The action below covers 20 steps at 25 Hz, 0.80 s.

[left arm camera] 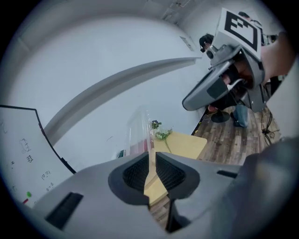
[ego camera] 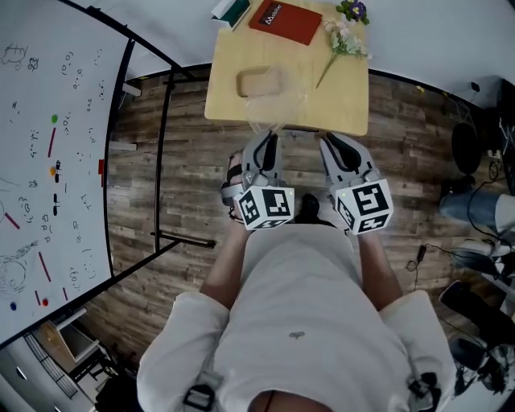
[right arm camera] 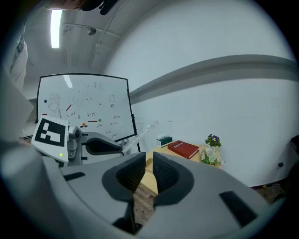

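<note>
- A person stands at a small wooden table, seen from above, with 1 hand-held gripper in each hand just short of its near edge.
- The left gripper is clamped on the edge of a clear plastic film, with its 2 pads pressed on the thin sheet.
- The film runs from those jaws to the table, where it seems to lie about a tan block. Whether it is a bag or a loose sheet cannot be told.
- The right gripper has its jaws drawn together to a narrow slit with nothing between them. It is level with the left one, a little apart.
- At the table's far edge lie a red book and a sprig of flowers, well clear of the film.
- A whiteboard stands to the person's left.
- Judgement: the film is thin and slippery, so the left clamp should stay firm and any pull should be slow and even.
- Judgement: a sharp tug could drag the tan block toward the near edge.
- Judgement: to take a 2nd hold on the film, the right gripper's jaws would first have to part.
</note>
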Available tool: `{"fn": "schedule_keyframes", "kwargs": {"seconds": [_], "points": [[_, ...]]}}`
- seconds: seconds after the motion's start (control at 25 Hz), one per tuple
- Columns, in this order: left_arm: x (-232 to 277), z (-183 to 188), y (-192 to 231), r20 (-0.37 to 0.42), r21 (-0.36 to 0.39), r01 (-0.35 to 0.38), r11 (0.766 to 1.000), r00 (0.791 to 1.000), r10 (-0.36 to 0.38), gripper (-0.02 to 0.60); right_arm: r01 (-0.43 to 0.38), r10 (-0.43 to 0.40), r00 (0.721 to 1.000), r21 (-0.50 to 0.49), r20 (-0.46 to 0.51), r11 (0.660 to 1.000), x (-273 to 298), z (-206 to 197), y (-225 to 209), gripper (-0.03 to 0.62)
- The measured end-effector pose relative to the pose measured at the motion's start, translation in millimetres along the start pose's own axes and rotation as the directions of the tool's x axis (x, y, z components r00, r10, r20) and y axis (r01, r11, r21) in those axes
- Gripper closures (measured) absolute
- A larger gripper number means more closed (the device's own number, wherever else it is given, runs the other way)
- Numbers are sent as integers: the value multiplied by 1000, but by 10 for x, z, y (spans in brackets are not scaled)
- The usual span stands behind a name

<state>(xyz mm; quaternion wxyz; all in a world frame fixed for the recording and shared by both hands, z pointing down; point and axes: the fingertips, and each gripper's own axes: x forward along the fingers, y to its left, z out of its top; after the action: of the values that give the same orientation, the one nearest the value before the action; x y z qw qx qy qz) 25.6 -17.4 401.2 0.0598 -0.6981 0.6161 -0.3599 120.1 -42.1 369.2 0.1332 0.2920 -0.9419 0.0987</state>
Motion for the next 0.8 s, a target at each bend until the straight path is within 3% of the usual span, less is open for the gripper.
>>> {"fn": "schedule_keyframes", "kwargs": {"seconds": [0.36,0.8], "points": [[-300,248,-203,61,-226,28,974,998,-15,534,-44,44,999,-24,2,999,-231,-77,29,559],[-532,493,-294,150,-422,98,901,988,-38,534,-54,55,998,-47,22,997,-463,-46,80,576]]}}
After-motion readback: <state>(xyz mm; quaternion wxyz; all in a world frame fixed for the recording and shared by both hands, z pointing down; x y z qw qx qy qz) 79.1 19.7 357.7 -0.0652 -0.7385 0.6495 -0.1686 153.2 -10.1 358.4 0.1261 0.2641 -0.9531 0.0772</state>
